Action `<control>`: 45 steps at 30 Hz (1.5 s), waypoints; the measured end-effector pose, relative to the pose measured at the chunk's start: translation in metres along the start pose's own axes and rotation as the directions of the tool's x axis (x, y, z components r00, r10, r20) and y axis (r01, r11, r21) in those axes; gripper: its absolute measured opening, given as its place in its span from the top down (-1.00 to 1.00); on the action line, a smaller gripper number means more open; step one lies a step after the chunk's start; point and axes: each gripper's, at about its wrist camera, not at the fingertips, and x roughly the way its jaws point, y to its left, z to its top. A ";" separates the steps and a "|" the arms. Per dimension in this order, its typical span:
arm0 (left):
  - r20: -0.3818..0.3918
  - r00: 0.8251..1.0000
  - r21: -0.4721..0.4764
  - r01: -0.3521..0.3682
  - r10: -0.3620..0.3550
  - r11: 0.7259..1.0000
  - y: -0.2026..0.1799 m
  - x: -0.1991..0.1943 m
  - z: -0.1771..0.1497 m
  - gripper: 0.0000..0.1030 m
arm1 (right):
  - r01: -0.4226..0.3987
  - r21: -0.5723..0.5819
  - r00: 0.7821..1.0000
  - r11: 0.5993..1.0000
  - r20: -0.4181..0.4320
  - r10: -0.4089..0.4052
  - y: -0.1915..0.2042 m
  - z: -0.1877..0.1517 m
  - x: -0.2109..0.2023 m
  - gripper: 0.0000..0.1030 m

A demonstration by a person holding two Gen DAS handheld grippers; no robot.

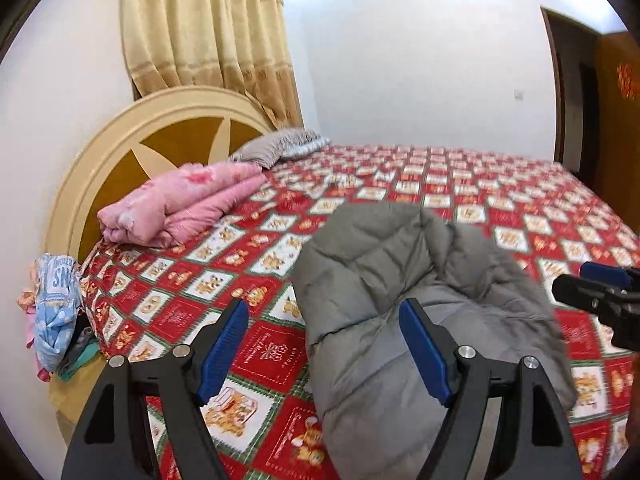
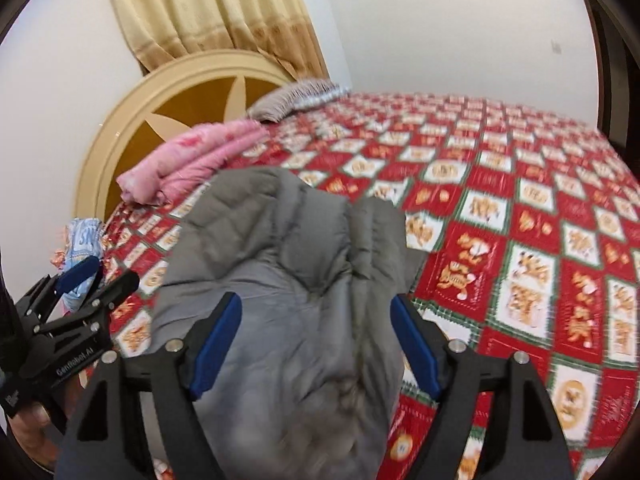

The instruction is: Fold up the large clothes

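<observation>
The grey padded coat (image 1: 384,300) lay in a loose bundle near the front edge of the bed (image 1: 500,200) — probably set on the patterned cover because it gave a broad flat surface for folding. The left hand-held gripper (image 1: 324,354) stood with its blue pads wide apart over the coat's left edge, clamping nothing. The right hand-held gripper (image 2: 316,350) was equally spread above the coat's middle — no cloth pinched between its pads.

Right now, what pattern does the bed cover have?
Red and white checks with orange cartoon figures, on the bed cover; the right wrist view shows it best.
</observation>
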 end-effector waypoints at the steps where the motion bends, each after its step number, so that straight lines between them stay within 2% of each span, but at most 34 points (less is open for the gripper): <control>1: 0.010 1.000 -0.005 0.002 -0.001 1.000 0.001 -0.007 0.001 -0.56 | -0.004 -0.011 1.000 1.000 0.020 0.004 0.006 -0.001 -0.010 -0.60; 6: 0.064 0.998 -0.017 0.021 -0.020 1.000 0.007 -0.042 0.005 -0.58 | 0.005 -0.053 0.996 0.999 0.088 -0.001 0.029 0.000 -0.033 -0.67; 14: 0.102 0.994 -0.033 0.042 -0.038 0.999 0.009 -0.061 0.010 -0.58 | 0.026 -0.084 0.991 0.996 0.136 -0.014 0.042 -0.005 -0.060 -0.68; 45: 0.108 0.993 -0.046 0.043 -0.038 0.998 0.010 -0.063 0.009 -0.59 | 0.039 -0.089 0.989 0.995 0.142 -0.026 0.039 -0.013 -0.072 -0.69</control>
